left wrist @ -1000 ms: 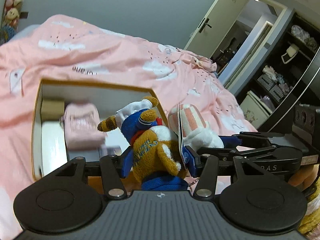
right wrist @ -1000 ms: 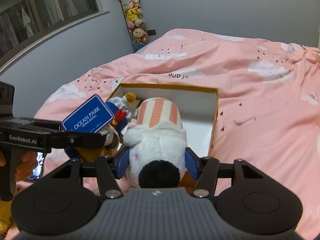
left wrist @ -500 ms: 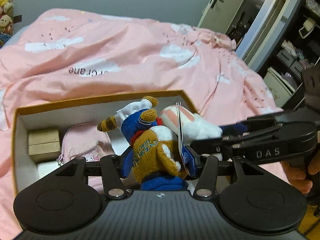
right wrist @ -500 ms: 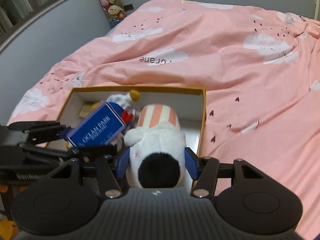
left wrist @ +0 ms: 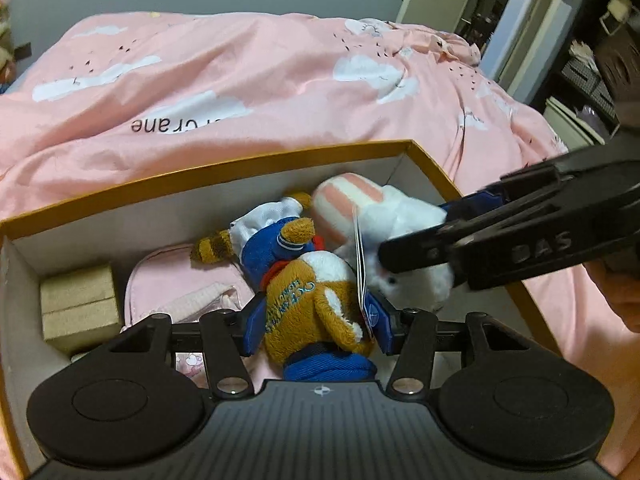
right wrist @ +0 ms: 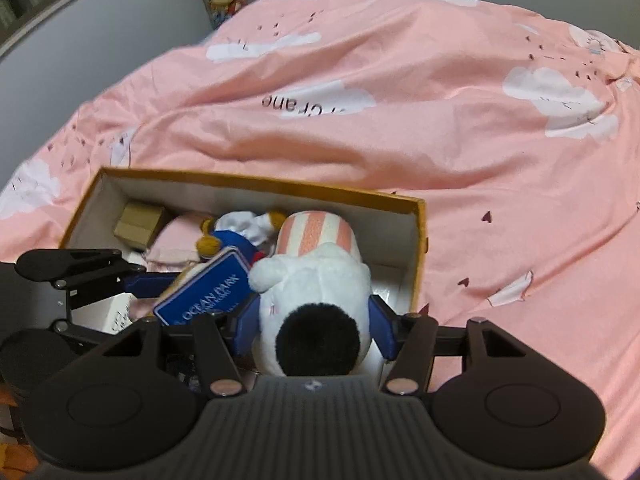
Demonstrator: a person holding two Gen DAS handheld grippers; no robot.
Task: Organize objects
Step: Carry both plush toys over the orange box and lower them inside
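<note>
Both grippers, left [left wrist: 316, 322] and right [right wrist: 314, 326], now lower two clamped plush toys [left wrist: 316, 304] into one box [left wrist: 240, 164].

Indoor light dim, cool, soft; source not visible. Pink duvet [left wrist: 248, 80] evenly lit, only gentle shadows in folds. Inside of cardboard box [left wrist: 208, 178] darker, walls in grey shade. Strong fisheye bend at edges in both views, dark corners. Motion blur on right gripper [left wrist: 412, 256] and white plush [left wrist: 400, 216] in left view. Whole right view slightly soft. No glare.
</note>
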